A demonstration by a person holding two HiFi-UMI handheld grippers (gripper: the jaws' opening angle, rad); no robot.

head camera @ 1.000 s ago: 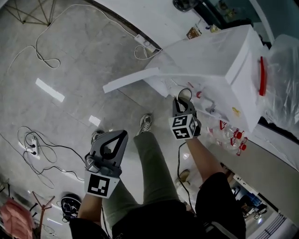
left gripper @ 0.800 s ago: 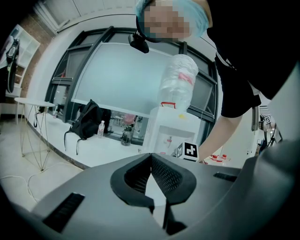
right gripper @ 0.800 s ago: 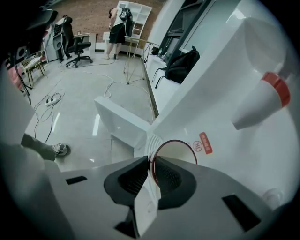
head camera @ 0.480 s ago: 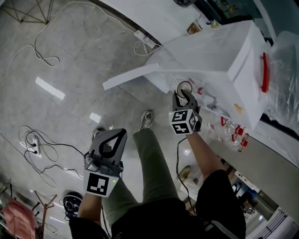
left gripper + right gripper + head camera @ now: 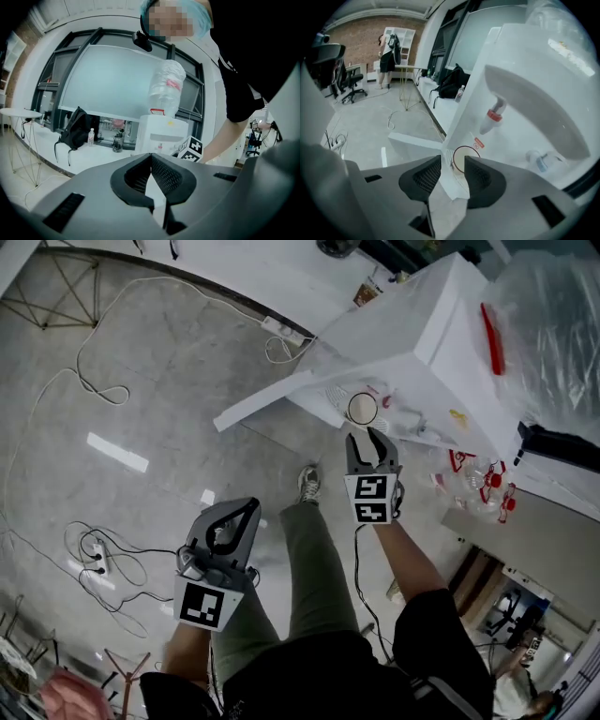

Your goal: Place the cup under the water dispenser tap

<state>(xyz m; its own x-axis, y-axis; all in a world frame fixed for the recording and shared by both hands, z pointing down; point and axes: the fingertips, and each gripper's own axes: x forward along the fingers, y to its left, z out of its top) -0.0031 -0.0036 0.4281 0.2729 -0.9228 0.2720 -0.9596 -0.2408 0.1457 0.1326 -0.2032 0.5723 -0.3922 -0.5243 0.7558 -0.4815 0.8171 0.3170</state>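
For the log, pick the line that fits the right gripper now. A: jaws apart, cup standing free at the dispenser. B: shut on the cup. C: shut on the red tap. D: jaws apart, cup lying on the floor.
A: the right gripper has just been opening its jaws, which touch nothing; the cup stands upright beyond them below the red tap.

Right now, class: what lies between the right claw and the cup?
Nothing: the right claw, its jaws just opened and empty, faces the cup across a bare gap, clear in the head view.
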